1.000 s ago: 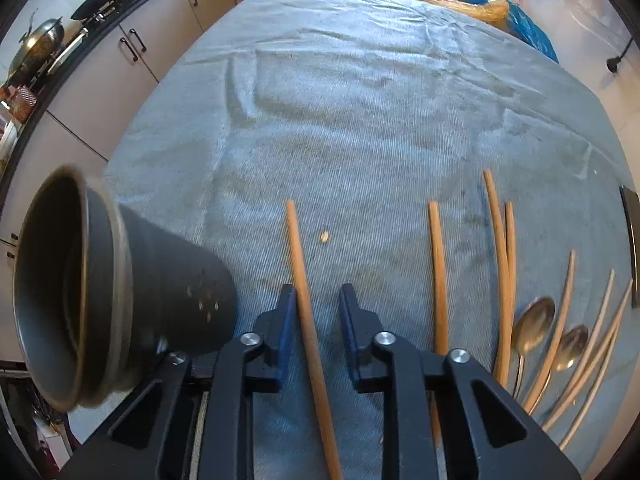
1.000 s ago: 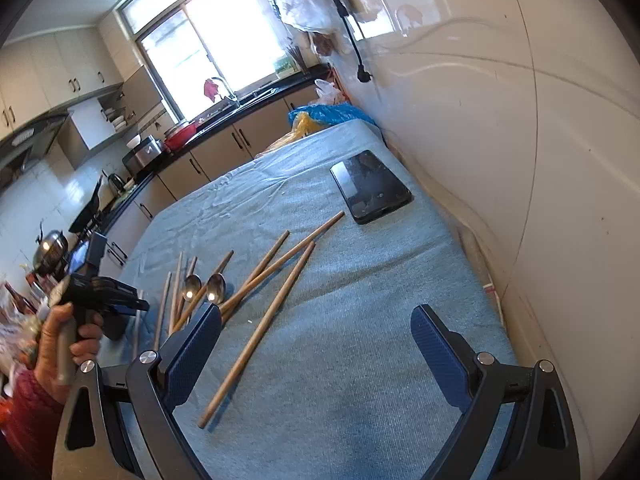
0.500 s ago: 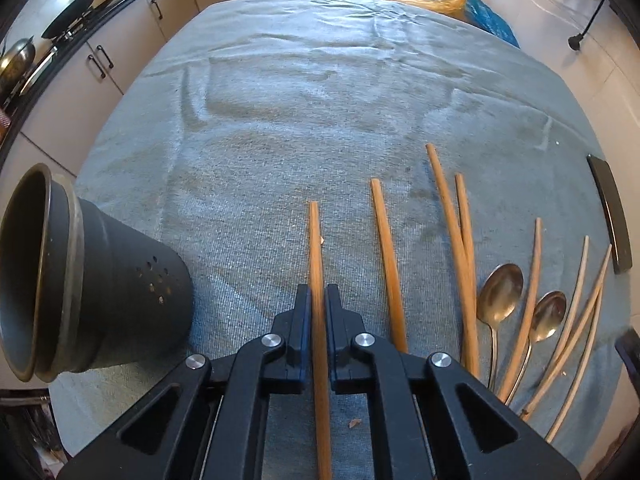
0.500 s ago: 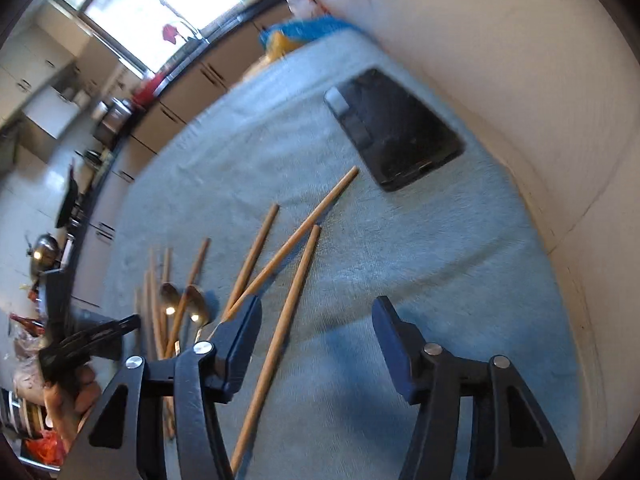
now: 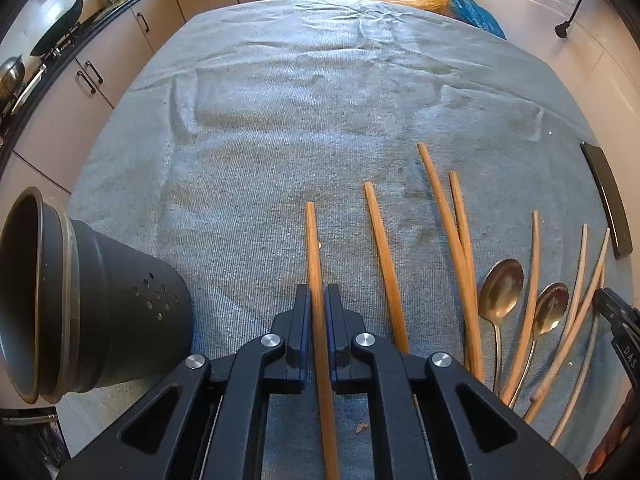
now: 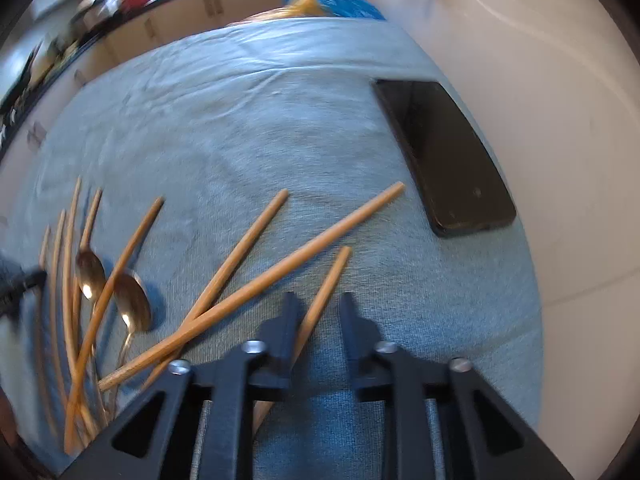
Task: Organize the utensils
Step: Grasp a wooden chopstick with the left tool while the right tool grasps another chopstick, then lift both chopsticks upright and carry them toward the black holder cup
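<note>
Between the left gripper (image 5: 318, 312) jaws: one wooden chopstick (image 5: 314, 248), clamped tight near mid-length, long axis running straight away from the camera, far tip out over the grey towel (image 5: 320, 92) on the bench. Looks light, stiff, smooth; likely to pivot or slip if pinched off-centre, so mid-shaft hold seems right. Just left of it: dark perforated utensil holder (image 5: 120, 312), tipped in the fisheye, mouth toward the left edge. Right of the held stick: more chopsticks (image 5: 384, 256) lying roughly parallel, then two metal spoons (image 5: 500, 284), bowls up, among paler sticks.

On the right side: right gripper (image 6: 316, 316) jaws just closing, narrow gap left, straddling another chopstick (image 6: 328, 280) that lies diagonally, tip up-right. Stick touching the left jaw, probably not yet squeezed — frame blurred, hard to confirm. Two longer crossed sticks (image 6: 280, 272) just beside it. Black phone (image 6: 444, 156) well apart, near the wall edge of the towel.
</note>
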`<action>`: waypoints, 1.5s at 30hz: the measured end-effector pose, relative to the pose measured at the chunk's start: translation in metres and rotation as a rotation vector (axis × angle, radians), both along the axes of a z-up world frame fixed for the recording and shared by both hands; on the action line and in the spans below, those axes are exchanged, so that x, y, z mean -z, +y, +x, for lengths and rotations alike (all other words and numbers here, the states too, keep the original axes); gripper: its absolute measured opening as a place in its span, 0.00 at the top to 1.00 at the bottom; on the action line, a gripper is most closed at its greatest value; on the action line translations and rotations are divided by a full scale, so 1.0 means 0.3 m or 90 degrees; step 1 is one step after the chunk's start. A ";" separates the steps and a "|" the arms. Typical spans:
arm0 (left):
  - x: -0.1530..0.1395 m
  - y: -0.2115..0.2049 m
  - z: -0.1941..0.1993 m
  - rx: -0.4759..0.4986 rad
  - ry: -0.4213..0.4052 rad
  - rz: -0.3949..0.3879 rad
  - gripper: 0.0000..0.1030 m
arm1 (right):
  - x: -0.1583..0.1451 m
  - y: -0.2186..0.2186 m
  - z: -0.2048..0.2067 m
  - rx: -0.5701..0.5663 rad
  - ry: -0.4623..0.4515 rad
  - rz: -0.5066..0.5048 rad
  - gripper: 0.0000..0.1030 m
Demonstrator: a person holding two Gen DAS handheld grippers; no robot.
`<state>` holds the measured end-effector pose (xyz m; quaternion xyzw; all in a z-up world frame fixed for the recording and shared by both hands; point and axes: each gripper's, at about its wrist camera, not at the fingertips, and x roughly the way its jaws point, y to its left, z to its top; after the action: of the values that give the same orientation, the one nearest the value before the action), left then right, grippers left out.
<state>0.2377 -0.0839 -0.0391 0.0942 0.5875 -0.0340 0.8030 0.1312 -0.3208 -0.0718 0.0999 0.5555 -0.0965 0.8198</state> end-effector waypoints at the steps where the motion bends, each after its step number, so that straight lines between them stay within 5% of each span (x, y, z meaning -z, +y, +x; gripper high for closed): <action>1: 0.003 -0.002 -0.010 0.001 -0.004 -0.002 0.93 | 0.000 0.005 0.000 -0.006 0.001 -0.006 0.91; 7: 0.008 0.006 -0.061 0.018 -0.011 -0.074 0.94 | -0.039 -0.043 -0.062 0.032 -0.049 0.072 0.94; 13: -0.102 0.023 -0.165 0.052 -0.091 -0.127 0.94 | -0.169 -0.050 -0.186 0.036 -0.161 0.130 0.94; 26: -0.380 0.106 -0.394 0.090 -0.270 -0.171 0.94 | -0.447 0.129 -0.423 0.002 -0.463 0.060 0.94; 45: -0.506 0.223 -0.490 0.069 -0.322 -0.210 0.94 | -0.557 0.259 -0.407 -0.057 -0.537 0.109 0.94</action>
<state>0.0906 -0.0172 0.1128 -0.0006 0.3496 -0.1475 0.9252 0.0092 -0.2430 0.0954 0.1741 0.1819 0.0346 0.9672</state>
